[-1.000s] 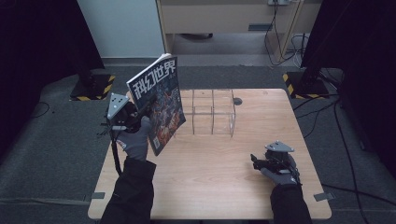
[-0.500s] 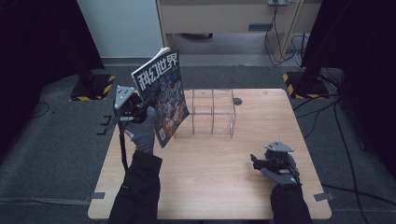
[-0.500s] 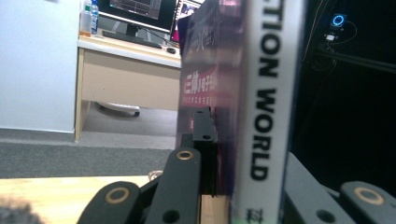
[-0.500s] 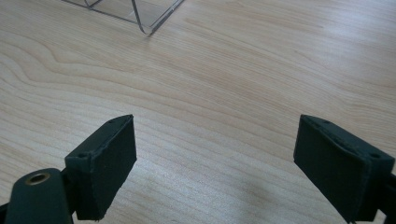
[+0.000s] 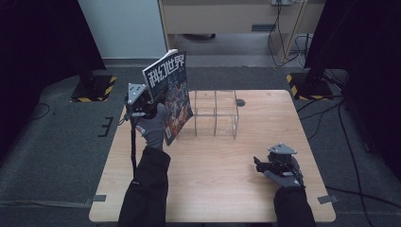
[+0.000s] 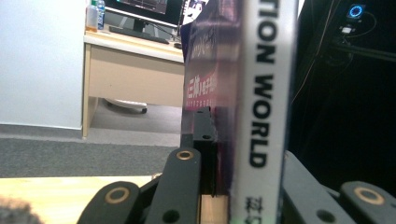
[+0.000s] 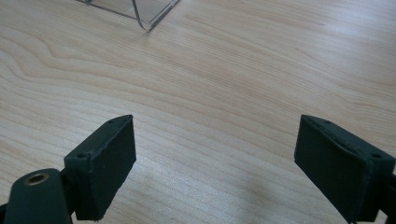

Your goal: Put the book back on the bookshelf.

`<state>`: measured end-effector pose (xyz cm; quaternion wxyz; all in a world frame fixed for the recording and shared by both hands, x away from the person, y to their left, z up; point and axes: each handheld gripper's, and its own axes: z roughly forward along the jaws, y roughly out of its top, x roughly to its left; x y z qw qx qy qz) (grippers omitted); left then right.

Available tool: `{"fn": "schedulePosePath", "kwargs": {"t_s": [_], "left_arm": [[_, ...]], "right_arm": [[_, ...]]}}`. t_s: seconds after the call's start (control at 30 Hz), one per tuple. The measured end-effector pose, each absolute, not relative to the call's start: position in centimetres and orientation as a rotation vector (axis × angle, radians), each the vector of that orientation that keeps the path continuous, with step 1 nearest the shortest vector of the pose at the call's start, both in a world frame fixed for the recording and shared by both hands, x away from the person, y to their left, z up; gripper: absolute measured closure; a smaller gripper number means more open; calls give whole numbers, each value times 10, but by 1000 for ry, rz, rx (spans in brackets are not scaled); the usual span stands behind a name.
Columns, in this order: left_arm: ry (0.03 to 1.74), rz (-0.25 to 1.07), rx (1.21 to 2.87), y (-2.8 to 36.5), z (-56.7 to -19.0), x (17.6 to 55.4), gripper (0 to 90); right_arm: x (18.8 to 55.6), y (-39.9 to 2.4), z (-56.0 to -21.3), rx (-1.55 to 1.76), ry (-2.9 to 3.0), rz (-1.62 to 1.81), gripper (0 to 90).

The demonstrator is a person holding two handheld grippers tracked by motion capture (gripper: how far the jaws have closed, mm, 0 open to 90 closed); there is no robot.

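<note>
Setting: Grey carpet and a pale wall surround a light wooden worktop (image 5: 213, 189), lit against dark curtains at both sides.

Magazine: a glossy magazine (image 5: 170, 94) stands upright in the air at about 10 o'clock on the worktop, cover facing the camera, its lower edge just beside the left end of the rack.

Left gripper: the left gripper (image 5: 144, 106) has its jaws clamped on the magazine's spine, seen edge-on in the left gripper view (image 6: 264, 116).

Rack: a clear acrylic rack (image 5: 215, 113) with upright dividers sits near 12 o'clock, empty as far as can be told.

What changed: compared with a second ago, the magazine has travelled rightward and slightly down, closing on the rack.

What it means: the carry looks nearly done; the likely next step is lining the lower edge up with a slot.

Right gripper: the right gripper (image 5: 265, 165) rests at 4 o'clock, jaws spread wide over bare wood (image 7: 215, 154), holding nothing.
</note>
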<state>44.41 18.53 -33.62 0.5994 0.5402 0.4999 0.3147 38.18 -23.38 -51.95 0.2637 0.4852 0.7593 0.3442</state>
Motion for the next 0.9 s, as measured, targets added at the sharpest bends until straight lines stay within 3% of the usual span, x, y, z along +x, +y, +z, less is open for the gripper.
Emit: {"fn": "schedulePosePath", "kwargs": {"t_s": [0.9], "left_arm": [[1193,768,1184,174,-373,475,819]], "right_arm": [[382,-234,-522,1299,2060,927,123]]}}
